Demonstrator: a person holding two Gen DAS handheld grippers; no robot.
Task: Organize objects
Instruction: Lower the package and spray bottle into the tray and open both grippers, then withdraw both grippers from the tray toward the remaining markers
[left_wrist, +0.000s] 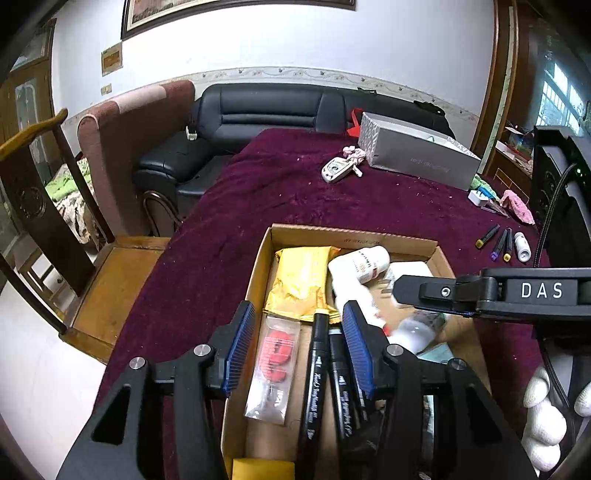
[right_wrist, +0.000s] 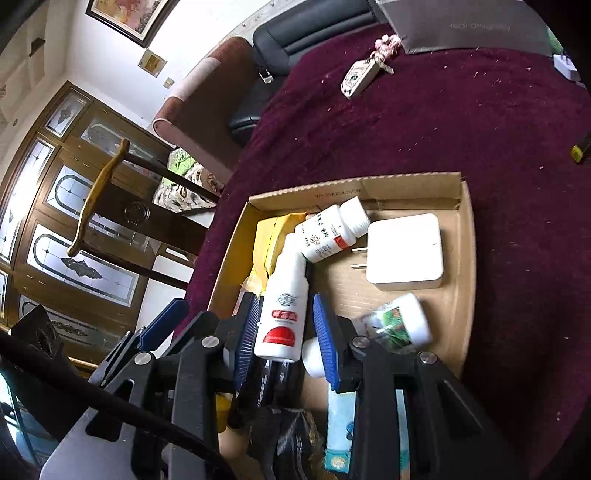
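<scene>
Left claw: the left claw hovers over the near end of the cardboard box, blue pads spread, nothing pinched; two black markers lie in the box beneath the gap, not pressed by either pad.
Right claw: the right claw straddles a white spray bottle with a red label; whether the pads actually press on it, I cannot tell.
Box: it sits on the dark red cloth of the counter, open-topped and well filled.
Inside the box: a yellow packet at the far left, a clear sachet with red contents just beside the markers, a white pill bottle leaning on the spray bottle's neck, a white plug adapter flat to the right, a green-labelled bottle near the right claw.
Still outside: three more markers and a small white bottle lie together on the cloth, well apart from the box; a key fob rests near a grey carton.
Person: a white-gloved hand at the lower right.
</scene>
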